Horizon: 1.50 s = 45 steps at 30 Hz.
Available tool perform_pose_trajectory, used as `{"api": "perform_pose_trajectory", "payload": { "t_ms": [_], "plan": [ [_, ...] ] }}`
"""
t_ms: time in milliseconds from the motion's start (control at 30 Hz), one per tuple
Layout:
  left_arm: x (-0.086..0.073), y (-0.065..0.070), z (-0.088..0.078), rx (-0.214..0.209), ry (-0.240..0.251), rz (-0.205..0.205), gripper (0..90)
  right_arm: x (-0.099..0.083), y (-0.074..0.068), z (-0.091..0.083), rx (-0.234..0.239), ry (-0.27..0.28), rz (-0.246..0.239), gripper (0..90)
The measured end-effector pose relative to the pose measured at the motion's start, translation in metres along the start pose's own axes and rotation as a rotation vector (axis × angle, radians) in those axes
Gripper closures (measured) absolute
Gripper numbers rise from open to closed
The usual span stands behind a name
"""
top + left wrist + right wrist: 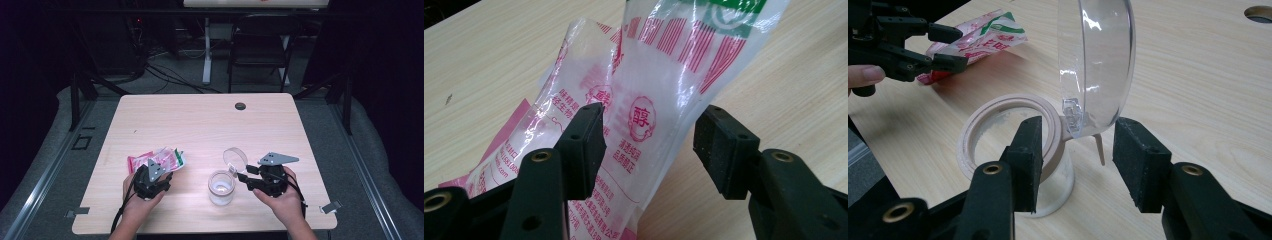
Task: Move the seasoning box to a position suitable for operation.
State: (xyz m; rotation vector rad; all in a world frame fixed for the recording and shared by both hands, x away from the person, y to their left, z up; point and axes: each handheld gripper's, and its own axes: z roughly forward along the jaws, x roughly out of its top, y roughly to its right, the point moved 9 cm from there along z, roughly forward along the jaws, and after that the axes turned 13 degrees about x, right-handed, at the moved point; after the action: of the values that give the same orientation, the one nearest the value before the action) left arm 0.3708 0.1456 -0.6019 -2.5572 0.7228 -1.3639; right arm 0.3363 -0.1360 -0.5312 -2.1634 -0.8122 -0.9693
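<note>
Clear plastic packets (167,157) printed in red, pink and green lie on the wooden table (200,125) at the front left. My left gripper (161,172) is open over their near end. In the left gripper view the packets (659,75) lie between the jaws of that gripper (649,135), with a gap at the right pad. A small clear jar (221,189) with a beige rim (998,107) stands at the front centre. Its clear hinged lid (1098,60) stands flipped up. My right gripper (1078,145) is open, its jaws on either side of the hinge.
A round cable hole (240,106) sits in the table near its far edge. A dark folding chair (260,45) and a desk leg stand beyond the table. In the right gripper view the left gripper (955,47) reaches over the packets (983,37).
</note>
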Motion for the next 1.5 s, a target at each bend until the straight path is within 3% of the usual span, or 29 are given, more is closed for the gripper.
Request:
{"api": "perform_pose_trajectory", "payload": {
  "t_ms": [300,467,700,967,1267,1500],
  "plan": [
    [-0.002,-0.005,0.008,0.033,-0.012,-0.014,48.4,-0.002,-0.001,-0.003,-0.005,-0.007,-0.004,54.4],
    [-0.001,-0.004,0.014,0.051,-0.022,0.005,48.9,-0.004,-0.001,-0.009,-0.012,-0.004,-0.004,54.0],
    [0.003,-0.001,0.018,0.072,-0.007,0.030,52.4,-0.006,-0.001,-0.015,-0.024,-0.002,-0.008,54.0],
    [0.008,0.000,0.023,0.095,0.014,0.032,60.4,-0.008,-0.004,-0.021,-0.029,-0.013,-0.027,54.0],
    [0.015,0.004,0.027,0.095,0.034,0.041,63.9,-0.011,-0.002,-0.027,-0.048,-0.015,-0.025,54.1],
    [0.019,0.003,0.028,0.081,0.040,0.019,69.7,-0.012,0.001,-0.035,-0.068,-0.004,-0.016,54.2]
  ]
}}
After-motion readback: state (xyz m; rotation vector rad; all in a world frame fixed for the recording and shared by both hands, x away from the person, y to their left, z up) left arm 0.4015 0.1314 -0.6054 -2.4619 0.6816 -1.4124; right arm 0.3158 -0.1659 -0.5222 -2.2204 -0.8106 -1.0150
